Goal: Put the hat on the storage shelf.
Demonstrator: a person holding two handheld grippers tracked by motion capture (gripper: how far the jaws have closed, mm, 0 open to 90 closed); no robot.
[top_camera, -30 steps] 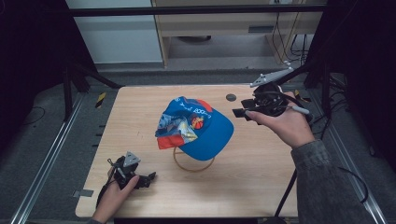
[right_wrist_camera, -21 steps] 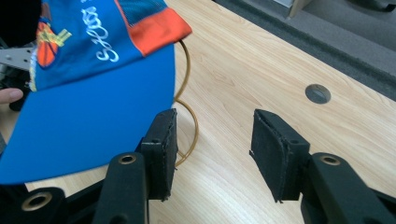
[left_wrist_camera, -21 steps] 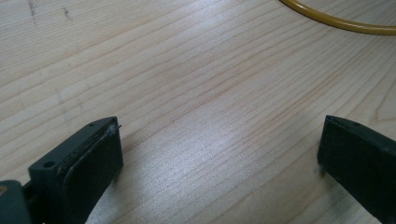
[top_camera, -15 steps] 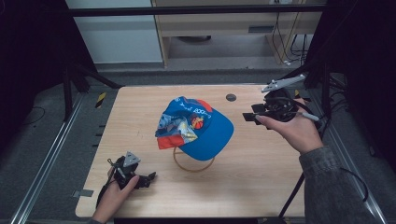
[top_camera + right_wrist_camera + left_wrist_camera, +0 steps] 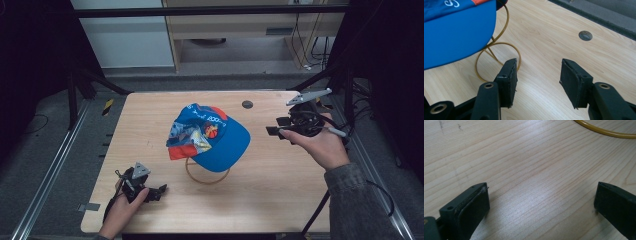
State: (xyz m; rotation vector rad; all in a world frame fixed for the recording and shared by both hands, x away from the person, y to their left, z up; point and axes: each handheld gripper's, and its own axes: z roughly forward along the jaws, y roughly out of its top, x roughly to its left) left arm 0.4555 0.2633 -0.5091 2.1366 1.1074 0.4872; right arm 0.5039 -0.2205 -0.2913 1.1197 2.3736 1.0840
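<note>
two grippers | left gripper point(image 5: 161, 190) fingers spread, near table point(image 5: 150, 115) edge | right gripper point(image 5: 274, 131) fingers spread, just opening, clear of cap point(image 5: 215, 135)

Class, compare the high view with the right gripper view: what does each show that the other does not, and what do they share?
High view alone: the whole table, the left gripper resting low near its front left corner, the person's two hands, and the cap's patterned crown.

Right gripper view alone: a close look at the right gripper, whose jaws stand apart and have just been opening, with bare wood between its pads.

Both: the blue cap on its yellow wire stand, and the round dark plug in the tabletop.
</note>
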